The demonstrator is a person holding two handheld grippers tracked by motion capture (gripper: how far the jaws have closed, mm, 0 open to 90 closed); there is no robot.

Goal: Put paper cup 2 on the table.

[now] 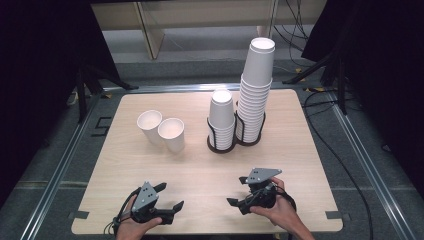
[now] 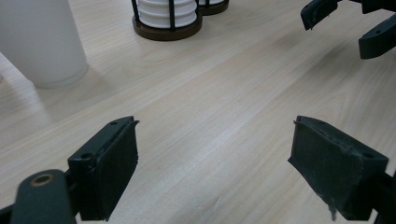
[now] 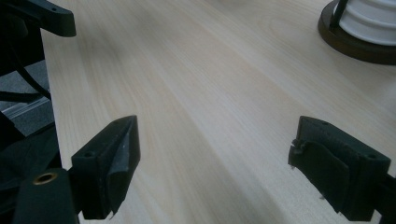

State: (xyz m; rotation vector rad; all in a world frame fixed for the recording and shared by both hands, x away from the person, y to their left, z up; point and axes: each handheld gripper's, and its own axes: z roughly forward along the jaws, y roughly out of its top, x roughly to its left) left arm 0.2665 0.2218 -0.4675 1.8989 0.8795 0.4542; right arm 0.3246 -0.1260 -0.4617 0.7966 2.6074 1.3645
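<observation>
Two loose white paper cups (image 1: 149, 125) (image 1: 171, 132) stand upright side by side on the left half of the wooden table (image 1: 290, 165). A short stack of cups (image 1: 221, 117) and a tall stack (image 1: 256, 85) sit in a black wire holder (image 1: 222, 146) at the middle back. My left gripper (image 1: 171, 196) (image 2: 215, 154) lies low near the front edge, open, with bare wood between its jaws. My right gripper (image 1: 236, 191) (image 3: 215, 154) is open too, a little to the right, pointing left. One loose cup (image 2: 42, 42) shows at the upper left of the left gripper view.
The holder's brown base (image 2: 167, 25) (image 3: 359, 35) lies ahead of both grippers. The right gripper's jaws (image 2: 345, 23) show at the top right of the left gripper view. Metal rails (image 1: 60, 165) and grey floor run round the table, with cables (image 1: 340, 165) at the right.
</observation>
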